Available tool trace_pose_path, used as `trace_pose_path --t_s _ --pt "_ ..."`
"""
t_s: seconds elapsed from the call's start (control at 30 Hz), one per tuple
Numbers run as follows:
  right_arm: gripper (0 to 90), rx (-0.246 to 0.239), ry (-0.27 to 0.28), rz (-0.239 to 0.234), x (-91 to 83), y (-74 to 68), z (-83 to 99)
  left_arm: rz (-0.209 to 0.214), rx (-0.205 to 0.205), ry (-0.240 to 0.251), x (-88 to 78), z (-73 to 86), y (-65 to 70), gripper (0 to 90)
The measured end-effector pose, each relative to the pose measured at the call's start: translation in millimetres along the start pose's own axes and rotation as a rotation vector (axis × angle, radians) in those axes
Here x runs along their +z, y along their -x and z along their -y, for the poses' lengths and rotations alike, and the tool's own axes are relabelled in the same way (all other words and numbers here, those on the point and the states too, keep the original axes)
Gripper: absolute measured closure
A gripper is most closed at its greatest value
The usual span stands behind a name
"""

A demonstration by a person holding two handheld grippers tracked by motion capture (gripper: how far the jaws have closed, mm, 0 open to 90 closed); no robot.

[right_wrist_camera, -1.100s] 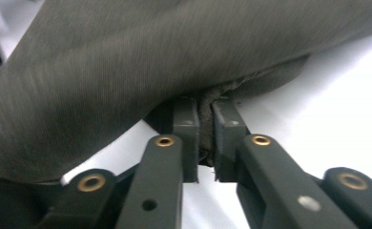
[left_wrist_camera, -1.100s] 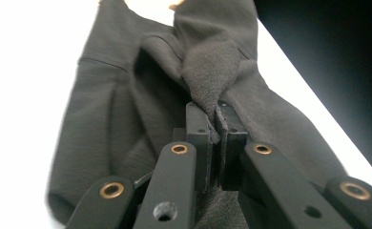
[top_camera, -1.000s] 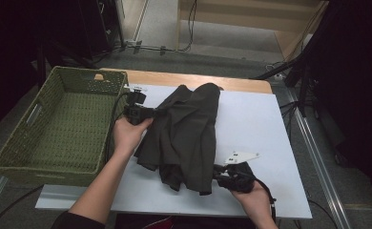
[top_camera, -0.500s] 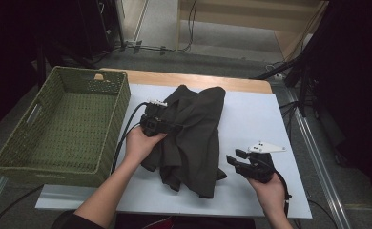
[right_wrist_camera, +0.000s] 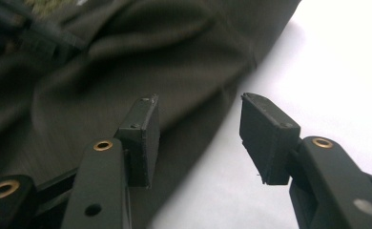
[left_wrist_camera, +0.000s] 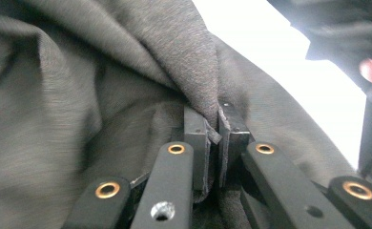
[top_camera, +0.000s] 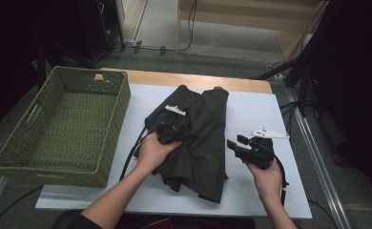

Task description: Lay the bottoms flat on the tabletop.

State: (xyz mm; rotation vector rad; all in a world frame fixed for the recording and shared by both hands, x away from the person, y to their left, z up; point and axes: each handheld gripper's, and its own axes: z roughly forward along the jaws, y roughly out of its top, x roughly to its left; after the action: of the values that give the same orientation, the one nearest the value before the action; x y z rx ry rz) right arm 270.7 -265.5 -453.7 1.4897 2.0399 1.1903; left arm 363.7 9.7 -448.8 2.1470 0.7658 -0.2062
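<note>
One green woven basket (top_camera: 60, 129) is seen at far left of the white table mat (top_camera: 251, 112), beside one dark garment (top_camera: 201, 138) lying crumpled at mat centre. L forearm is angled in from bottom edge, wrist bent inward, w/ the left gripper (top_camera: 174, 133) laid on the garment's left half; in the left gripper view its jaws are clenched on a raised fold of cloth (left_wrist_camera: 201, 90). The right gripper (top_camera: 235, 144) is held just right of the garment's edge, hand below it, jaws pointed left twd the cloth; they have just been opening, are parted, and nothing is held between them (right_wrist_camera: 198, 138). Two grippers in all.
</note>
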Motion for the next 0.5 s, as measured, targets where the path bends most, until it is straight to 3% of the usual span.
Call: trace_pose_path --t_s 0.2,0.5 --pt "48.2 -0.008 0.028 0.017 6.6 2.8 -17.9 0.031 0.045 -0.004 13.5 -3.1 24.2 84.3" --pt "40.7 -0.003 0.03 -0.005 31.1 0.3 -40.8 0.025 0.066 -0.005 22.3 0.5 32.7 81.5"
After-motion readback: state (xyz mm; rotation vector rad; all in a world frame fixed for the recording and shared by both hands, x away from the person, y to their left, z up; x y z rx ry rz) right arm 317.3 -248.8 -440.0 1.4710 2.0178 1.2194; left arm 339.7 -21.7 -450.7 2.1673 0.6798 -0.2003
